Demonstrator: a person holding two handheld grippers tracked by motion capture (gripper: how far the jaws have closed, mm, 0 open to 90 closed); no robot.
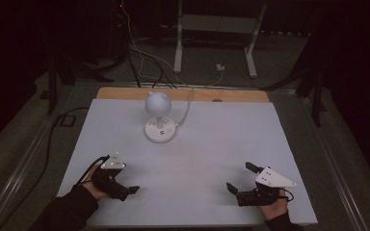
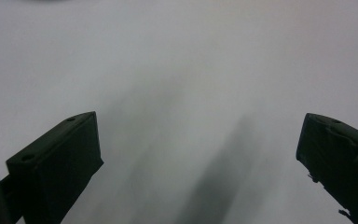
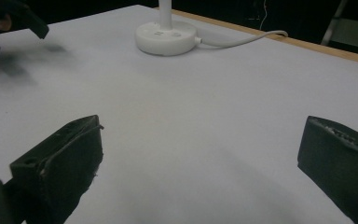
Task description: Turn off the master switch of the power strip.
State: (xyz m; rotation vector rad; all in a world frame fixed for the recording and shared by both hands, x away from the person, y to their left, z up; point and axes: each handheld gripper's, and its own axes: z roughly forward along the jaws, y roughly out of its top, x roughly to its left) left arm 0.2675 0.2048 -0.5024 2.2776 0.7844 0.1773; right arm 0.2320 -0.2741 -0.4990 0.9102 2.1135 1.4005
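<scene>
White table [image 1: 197,159], one lamp [image 1: 159,118], two tongs

The white-topped counter [image 1: 212,144] lies bare between the near edge and the small white round-based lamp with a globe head [image 1: 159,126], whose white cable [image 1: 188,108] trails off behind.

Dim room, black surroundings; the white table [image 1: 221,144] is softly lit, with blurred grey shadows.
</scene>
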